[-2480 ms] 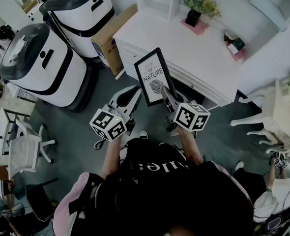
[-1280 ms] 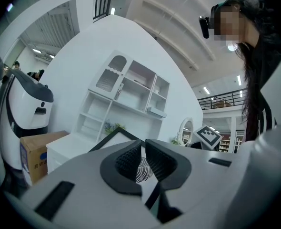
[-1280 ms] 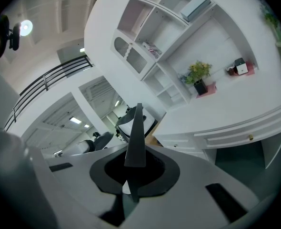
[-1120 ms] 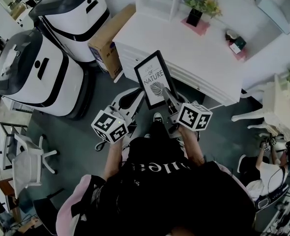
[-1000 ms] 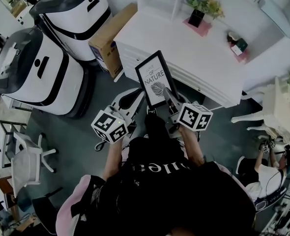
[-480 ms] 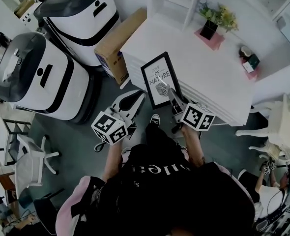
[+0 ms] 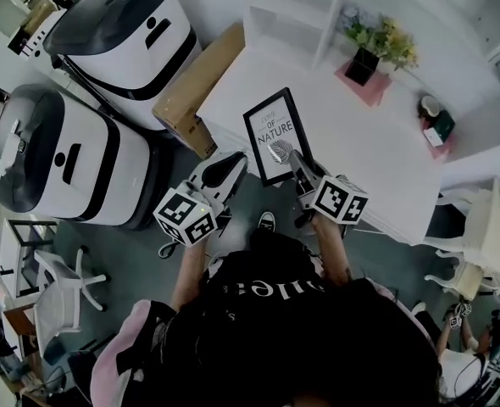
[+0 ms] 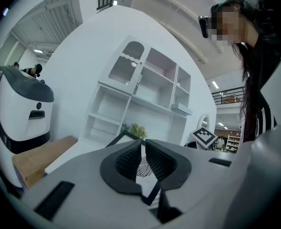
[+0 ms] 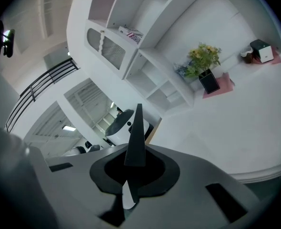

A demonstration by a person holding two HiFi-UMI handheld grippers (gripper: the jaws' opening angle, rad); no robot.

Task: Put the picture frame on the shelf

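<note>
The picture frame [image 7: 275, 134] is black with a white print reading "NATURE". It stands upright over the near edge of the white cabinet top [image 7: 369, 142]. My right gripper [image 7: 295, 161] is shut on its lower right edge; in the right gripper view the frame [image 9: 136, 132] shows edge-on between the jaws [image 9: 135, 163]. My left gripper [image 7: 231, 166] hangs just left of the frame, jaws together with nothing in them. In the left gripper view the frame [image 8: 140, 170] shows past the pads [image 8: 143, 149]. The white shelf unit [image 7: 288, 7] stands at the cabinet's back.
Two big white-and-dark machines [image 7: 63, 151] [image 7: 127, 32] stand to the left, with a cardboard box [image 7: 195, 87] against the cabinet's side. A potted plant [image 7: 373, 45] on a pink mat and a small box [image 7: 438, 125] sit on the cabinet top. White chairs [image 7: 479, 236] stand at right.
Both grippers and the frame have come forward toward the cabinet; the frame now stands over its top edge instead of in front of its drawers. The grip on the frame is unchanged.
</note>
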